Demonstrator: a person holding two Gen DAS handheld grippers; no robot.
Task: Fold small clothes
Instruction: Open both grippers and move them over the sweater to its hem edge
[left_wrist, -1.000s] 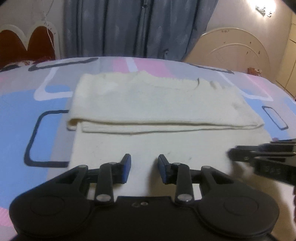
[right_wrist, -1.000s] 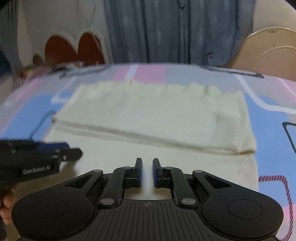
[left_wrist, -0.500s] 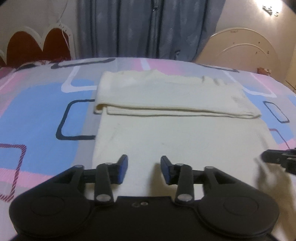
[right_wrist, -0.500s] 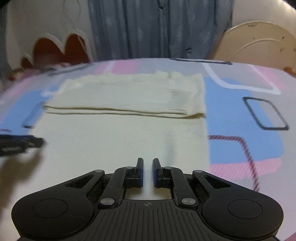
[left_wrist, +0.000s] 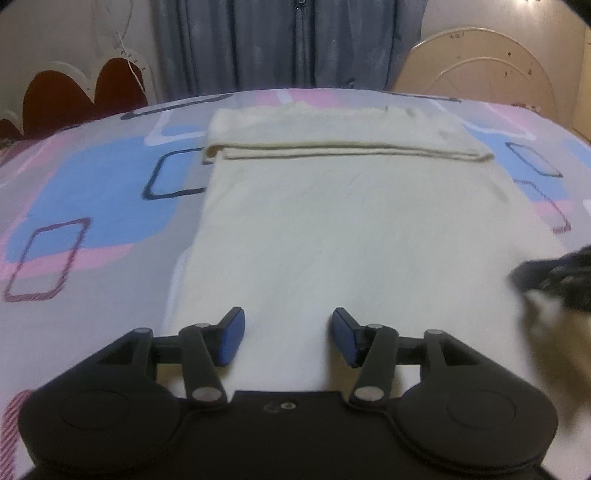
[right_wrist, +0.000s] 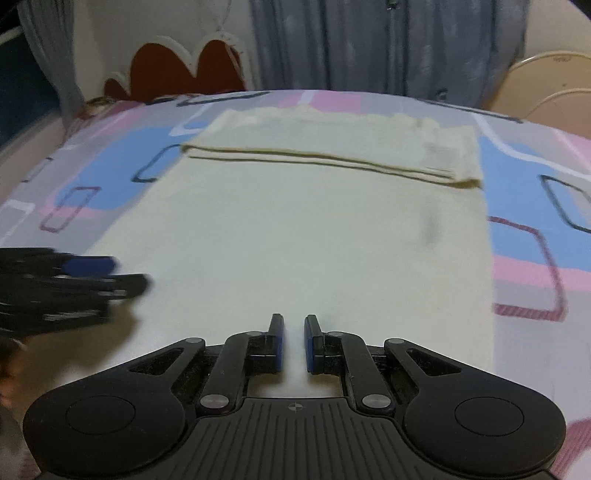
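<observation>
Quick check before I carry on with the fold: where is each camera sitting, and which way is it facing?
Left wrist: on the left gripper, looking forward and down over the cream cloth on the patterned bedsheet; its jaws are opening with nothing between them; the right gripper's blurred tip shows at the right edge.
Right wrist: on the right gripper, facing the same way; jaws nearly shut, holding nothing; the left gripper shows blurred at the left edge.
Shared: the cloth's folded far band, the blue curtain, the red headboard.
</observation>
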